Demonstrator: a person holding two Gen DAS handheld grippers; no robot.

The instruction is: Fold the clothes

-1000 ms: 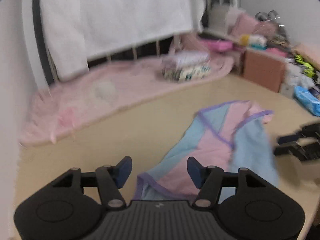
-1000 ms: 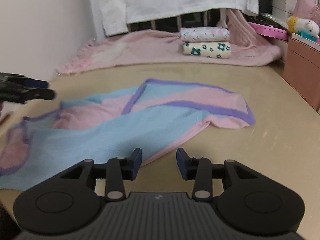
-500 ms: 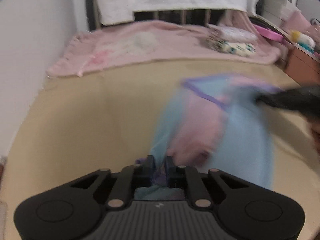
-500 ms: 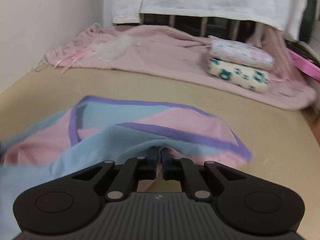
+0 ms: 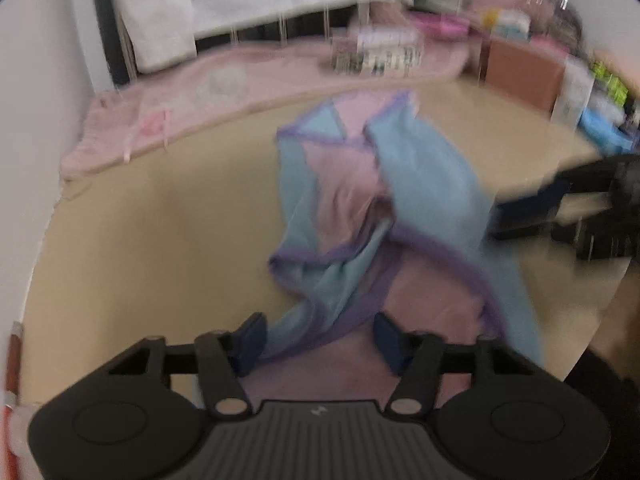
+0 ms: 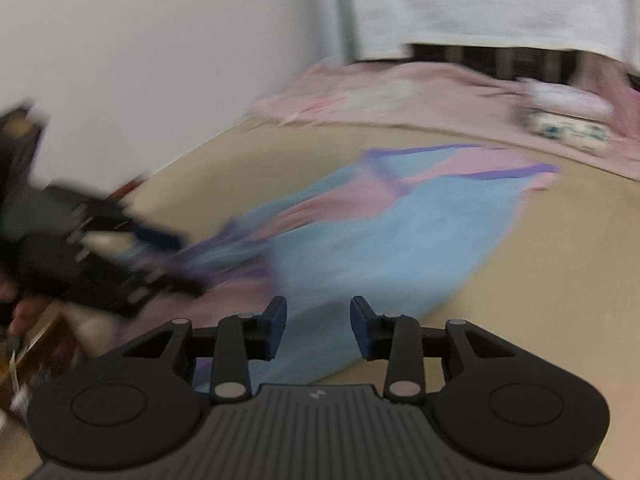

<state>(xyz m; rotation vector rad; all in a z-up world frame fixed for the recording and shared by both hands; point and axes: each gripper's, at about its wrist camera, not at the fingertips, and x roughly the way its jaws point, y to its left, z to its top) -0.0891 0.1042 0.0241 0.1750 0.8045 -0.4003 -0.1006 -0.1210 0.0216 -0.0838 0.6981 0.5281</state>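
Blue-and-pink fabric with purple trim: the garment [image 5: 372, 216] lies bunched on the tan counter [image 5: 160, 240] in the left wrist view, running from 12 o'clock down to the frame's centre, with a twisted strip trailing between the pads of the left hand-held gripper [image 5: 318, 338]. That gripper is spread wide, with cloth under and between the pads and nothing pinched. At 3 o'clock the other hand-held gripper shows as a dark blur just beside the garment's right edge. A pink blanket [image 5: 224, 80] sits at 11 o'clock along the far edge, with a folded stack [image 5: 380, 50] on it at 1 o'clock; motion blur softens everything.

Right wrist view: the right hand-held gripper [image 6: 318, 330] has its pads apart and is gripping nothing, with the blue panel of the garment [image 6: 384, 240] directly ahead of it and reaching away toward 1 o'clock. The left hand-held gripper appears at 9 o'clock, blurred, at the garment's crumpled purple-edged end. The folded stack is at 2 o'clock on the blanket.

Progress judgement: the garment is not in a neat folded shape, since one end is rumpled and the panels overlap unevenly. This could be a partial fold just let go, or a piece being spread out for folding. Squaring and folding it remain; the stack suggests other pieces are finished.
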